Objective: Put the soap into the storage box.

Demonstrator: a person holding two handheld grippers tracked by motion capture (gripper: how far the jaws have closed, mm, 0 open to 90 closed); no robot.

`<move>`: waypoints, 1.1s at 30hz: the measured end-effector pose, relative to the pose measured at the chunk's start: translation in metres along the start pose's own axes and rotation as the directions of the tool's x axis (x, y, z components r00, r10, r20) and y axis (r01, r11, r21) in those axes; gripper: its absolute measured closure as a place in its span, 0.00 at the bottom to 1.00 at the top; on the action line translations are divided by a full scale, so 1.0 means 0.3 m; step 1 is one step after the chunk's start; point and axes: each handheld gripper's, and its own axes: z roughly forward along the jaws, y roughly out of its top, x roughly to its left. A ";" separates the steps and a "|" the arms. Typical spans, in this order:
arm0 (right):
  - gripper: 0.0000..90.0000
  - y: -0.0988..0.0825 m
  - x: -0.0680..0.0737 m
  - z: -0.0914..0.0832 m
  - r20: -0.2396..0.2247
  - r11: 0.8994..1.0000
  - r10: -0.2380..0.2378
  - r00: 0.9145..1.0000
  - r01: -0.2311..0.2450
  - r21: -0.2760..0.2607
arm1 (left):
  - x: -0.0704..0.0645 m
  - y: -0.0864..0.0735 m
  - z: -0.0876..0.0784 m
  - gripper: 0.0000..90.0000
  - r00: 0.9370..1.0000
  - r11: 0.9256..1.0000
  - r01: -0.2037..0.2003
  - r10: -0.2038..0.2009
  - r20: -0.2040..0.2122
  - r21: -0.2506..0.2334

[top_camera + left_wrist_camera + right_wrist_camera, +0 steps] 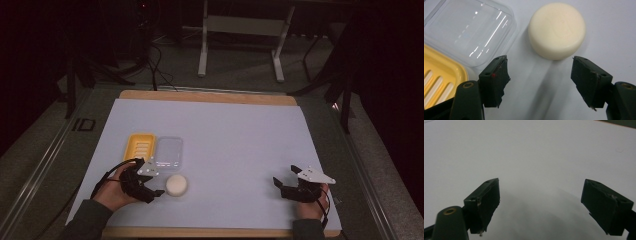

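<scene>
Both grippers rest jaws apart and empty, the left gripper (156, 189) just beside the soap (556, 30), seemingly lined up to grasp it, tray (138, 146) and lid (169, 152) just beyond, right gripper (284, 181) well apart.

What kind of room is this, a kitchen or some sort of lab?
Probably a lab or recording workspace: a person holds the left gripper and right gripper over a white mat, with bare frames and cables behind.

room: dark | floor (240, 75): grey carpet | furniture: white-legged desk frame (240, 37)
</scene>
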 end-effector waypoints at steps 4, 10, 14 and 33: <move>0.17 0.000 0.000 0.000 -0.001 1.000 0.001 1.000 -0.001 -0.001 | -0.001 0.016 0.001 0.33 1.000 1.000 -0.017 0.017 0.011 0.006; 0.17 0.000 0.000 -0.001 0.000 1.000 0.002 1.000 -0.002 -0.003 | 0.000 0.030 0.003 0.33 0.999 0.999 -0.038 0.037 0.028 0.018; 0.17 0.000 0.001 -0.001 0.002 1.000 0.001 1.000 -0.001 -0.004 | -0.005 0.039 0.005 0.31 0.998 0.998 -0.050 0.049 0.037 0.029; 0.17 -0.001 0.000 -0.001 0.000 1.000 0.002 1.000 -0.002 -0.006 | -0.004 0.100 0.026 0.29 0.993 0.992 -0.103 0.098 0.066 0.078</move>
